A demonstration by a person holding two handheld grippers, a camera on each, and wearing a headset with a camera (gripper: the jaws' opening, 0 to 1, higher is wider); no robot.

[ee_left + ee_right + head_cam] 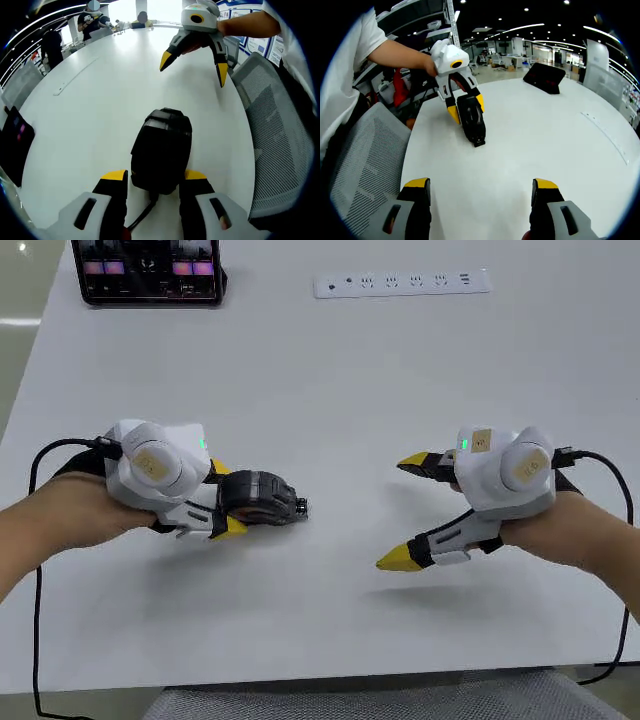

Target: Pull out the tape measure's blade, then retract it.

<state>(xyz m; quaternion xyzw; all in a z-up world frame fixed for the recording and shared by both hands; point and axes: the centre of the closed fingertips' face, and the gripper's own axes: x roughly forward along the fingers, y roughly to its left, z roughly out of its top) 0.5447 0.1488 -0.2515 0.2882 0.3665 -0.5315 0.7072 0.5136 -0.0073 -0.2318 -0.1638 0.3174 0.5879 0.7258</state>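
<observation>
Centre lane: bare table (340, 390) between the tape measure (262, 500) at 9 o'clock and the right gripper (393, 512) at 3 o'clock; nothing lies in between.
9 o'clock: the left gripper (226, 500) is clamped on the tape measure, and together they block that side.
3 o'clock: the right gripper's jaws are spread wide, with bare table between them.
12 o'clock: wide free tabletop up to the power strip (402, 283) at the far edge.
11 o'clock: a dark tablet (150, 268) at the far edge, well apart.
6 o'clock: a bare strip of table, then the mesh chair (350, 702) below the edge.
8 and 4 o'clock: the left cable (38, 640) and right cable (585, 453) trail off.
</observation>
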